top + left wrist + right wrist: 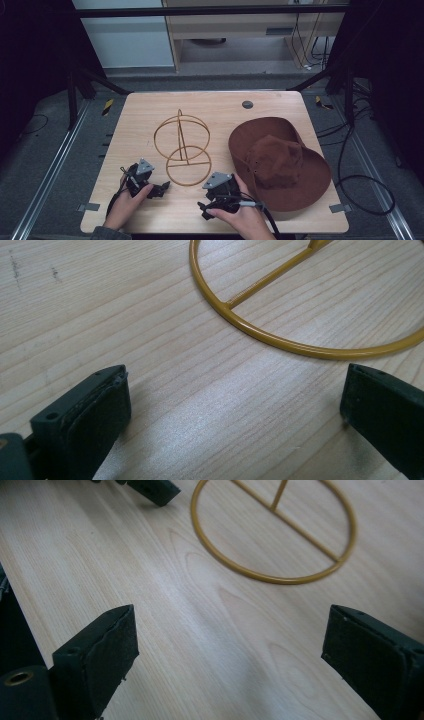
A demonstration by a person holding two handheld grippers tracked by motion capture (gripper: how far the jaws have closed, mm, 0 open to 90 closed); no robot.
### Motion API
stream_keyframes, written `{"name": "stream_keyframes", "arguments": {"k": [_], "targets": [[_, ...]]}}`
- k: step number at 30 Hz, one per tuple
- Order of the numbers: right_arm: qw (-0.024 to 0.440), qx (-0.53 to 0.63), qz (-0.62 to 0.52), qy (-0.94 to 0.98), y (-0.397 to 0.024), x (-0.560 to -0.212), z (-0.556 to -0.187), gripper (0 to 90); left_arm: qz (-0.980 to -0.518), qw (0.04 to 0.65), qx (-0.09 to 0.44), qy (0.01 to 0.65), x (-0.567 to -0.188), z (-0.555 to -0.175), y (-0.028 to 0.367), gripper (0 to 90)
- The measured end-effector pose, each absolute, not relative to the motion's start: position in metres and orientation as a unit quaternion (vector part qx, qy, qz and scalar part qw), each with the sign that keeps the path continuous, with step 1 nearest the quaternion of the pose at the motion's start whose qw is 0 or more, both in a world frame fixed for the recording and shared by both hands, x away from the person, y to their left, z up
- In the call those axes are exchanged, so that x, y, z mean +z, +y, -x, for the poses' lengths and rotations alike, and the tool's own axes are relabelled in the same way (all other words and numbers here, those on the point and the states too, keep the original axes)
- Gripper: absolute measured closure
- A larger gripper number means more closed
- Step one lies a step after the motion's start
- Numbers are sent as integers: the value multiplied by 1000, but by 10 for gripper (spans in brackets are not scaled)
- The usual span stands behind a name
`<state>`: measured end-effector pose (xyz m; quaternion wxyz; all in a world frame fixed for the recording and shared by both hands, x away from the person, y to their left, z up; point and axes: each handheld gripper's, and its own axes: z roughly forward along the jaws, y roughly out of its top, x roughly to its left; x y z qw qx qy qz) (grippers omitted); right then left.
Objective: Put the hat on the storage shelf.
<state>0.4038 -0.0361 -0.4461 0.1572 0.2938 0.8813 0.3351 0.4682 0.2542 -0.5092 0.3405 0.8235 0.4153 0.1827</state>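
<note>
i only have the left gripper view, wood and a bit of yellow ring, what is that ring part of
Observer: It is the flat base ring of a gold wire stand in the middle of the table, with an upright hoop rising from it.
Operator: anything else on the table
Observer: A brown wide-brimmed hat lies right of the stand, crown up.
Operator: where's the other gripper
Observer: The right gripper is held low over the near edge, in front of the hat, jaws open with nothing between them. In the high view the left gripper sits just left of the base ring.
</note>
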Motion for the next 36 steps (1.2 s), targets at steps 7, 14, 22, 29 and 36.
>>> {"name": "stream_keyframes", "arguments": {"k": [7, 14, 22, 29, 36], "targets": [[159, 337, -292, 881, -63, -414, -411, 61, -824, 340, 183, 415, -509, -468, 254, 0], [176, 331, -311, 873, -103, -386, -425, 79, -825, 340, 183, 414, -509, -468, 254, 0], [175, 340, -377, 843, -158, -369, -448, 136, -825, 340, 183, 413, -509, -468, 254, 0], [182, 323, -394, 841, -198, -367, -459, 139, -825, 340, 183, 413, -509, -468, 253, 0], [185, 296, -427, 834, -232, -362, -475, 99, -825, 340, 183, 413, -509, -468, 253, 0]]}}
